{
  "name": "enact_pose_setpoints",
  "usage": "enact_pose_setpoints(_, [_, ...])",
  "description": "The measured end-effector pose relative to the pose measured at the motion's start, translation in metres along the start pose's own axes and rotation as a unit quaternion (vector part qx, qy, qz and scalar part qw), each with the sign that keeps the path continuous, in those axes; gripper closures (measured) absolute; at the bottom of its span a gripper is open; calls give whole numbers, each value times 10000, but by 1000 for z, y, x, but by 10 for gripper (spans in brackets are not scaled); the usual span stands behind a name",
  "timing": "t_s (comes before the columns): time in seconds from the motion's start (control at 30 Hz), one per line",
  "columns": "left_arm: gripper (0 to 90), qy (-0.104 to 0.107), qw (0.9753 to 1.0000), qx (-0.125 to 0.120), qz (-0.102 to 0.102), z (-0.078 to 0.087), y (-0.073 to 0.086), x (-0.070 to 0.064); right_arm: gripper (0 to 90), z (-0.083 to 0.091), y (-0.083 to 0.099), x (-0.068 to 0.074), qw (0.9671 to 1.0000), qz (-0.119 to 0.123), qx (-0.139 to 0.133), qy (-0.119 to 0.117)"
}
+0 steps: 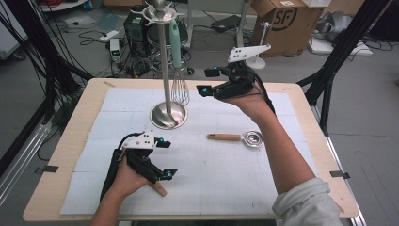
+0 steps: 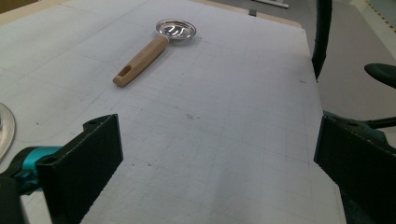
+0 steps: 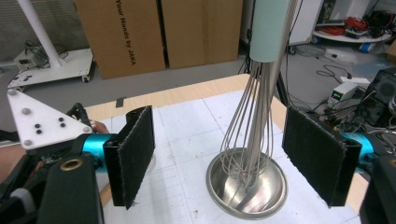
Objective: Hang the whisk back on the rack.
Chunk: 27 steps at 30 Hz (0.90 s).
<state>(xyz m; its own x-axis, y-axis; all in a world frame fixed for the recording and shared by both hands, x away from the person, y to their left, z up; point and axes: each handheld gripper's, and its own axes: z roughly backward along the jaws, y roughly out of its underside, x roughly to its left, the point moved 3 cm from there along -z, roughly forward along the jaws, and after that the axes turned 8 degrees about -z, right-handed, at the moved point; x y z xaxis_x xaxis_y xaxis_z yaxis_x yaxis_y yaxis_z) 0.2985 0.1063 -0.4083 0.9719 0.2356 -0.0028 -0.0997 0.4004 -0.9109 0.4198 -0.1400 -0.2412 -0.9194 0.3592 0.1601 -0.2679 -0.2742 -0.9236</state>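
Right gripper (image 3: 219, 154) gaped wide facing the whisk (image 3: 250, 126) on its stand (image 3: 247, 191); left gripper (image 2: 215, 154) released. Boxes read "SF" (image 1: 284, 19) and "Your Hands by JAKA" (image 3: 122, 32).

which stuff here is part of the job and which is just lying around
In the job: whisk hanging on the steel stand, open right gripper facing it.

Lying about: wooden-handled strainer, open left gripper, cardboard boxes, wooden piece by the left hand.
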Motion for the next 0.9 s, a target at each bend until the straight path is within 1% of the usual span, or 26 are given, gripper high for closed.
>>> enact_pose_setpoints(0.1, [17,14,10000,-21,14,0,0,-1,247,6,2,3,10000,43,-85,10])
enact_pose_setpoints(0.13, [17,31,10000,-11,-13,1,0,-1,246,8,4,4,10000,37,-86,12])
enact_pose_setpoints(0.3, [17,8,10000,-26,-12,1,-1,0,239,18,12,6,9999,61,-97,50])
enact_pose_setpoints(0.4, [17,-1,10000,-29,-1,1,-1,-1,238,25,20,8,9999,11,-134,62])
enact_pose_setpoints(0.47, [17,-1,10000,-37,11,1,-1,-2,237,29,25,7,9999,24,-139,84])
enact_pose_setpoints(0.53, [17,-17,10000,-43,19,2,0,-2,237,33,31,8,9997,-50,-215,86])
enact_pose_setpoints(0.63, [17,-26,10000,-58,40,3,0,0,237,39,40,8,9997,-65,-209,97])
enact_pose_setpoints(0.7, [17,-24,10000,-52,26,3,0,1,237,41,46,8,9997,-53,-204,122])
enact_pose_setpoints(0.87, [17,-36,10000,-31,18,3,0,1,237,41,58,7,9998,-128,-133,112])
enact_pose_setpoints(0.9, [17,-35,10000,-41,27,3,0,1,237,41,59,7,9998,-103,-133,119])
